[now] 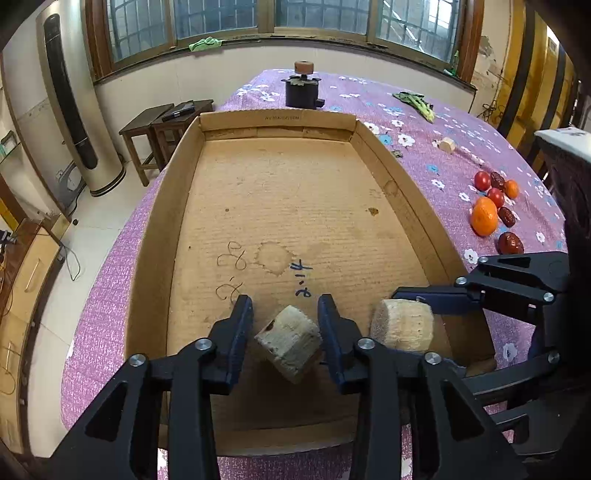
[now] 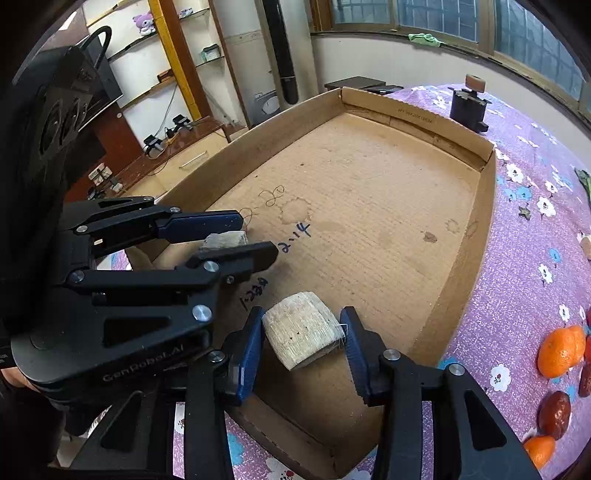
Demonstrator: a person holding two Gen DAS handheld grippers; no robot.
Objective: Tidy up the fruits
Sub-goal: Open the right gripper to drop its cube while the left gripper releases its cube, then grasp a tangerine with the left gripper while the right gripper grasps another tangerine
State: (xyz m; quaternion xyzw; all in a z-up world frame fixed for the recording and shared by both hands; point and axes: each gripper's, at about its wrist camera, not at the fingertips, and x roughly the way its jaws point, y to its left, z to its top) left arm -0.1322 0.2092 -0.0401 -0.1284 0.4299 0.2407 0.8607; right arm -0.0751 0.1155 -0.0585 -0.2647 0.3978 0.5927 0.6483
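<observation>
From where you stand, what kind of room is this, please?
Probably a room in a home, used as a work space. A table under a flowered purple cloth holds a cardboard tray; stools stand under windows, and wall shelves hold a plush toy.

Left gripper (image 2: pixel 255 236) body reads "GenRobot.AI"; cardboard tray (image 2: pixel 369 192) floor has handwritten "2.14", "1-238".

boxed chunks (image 1: pixel 290 341) 2 | tomatoes (image 1: pixel 482 181) 2 | dates (image 1: pixel 510 243) 3 | box (image 1: pixel 155 236) 1
</observation>
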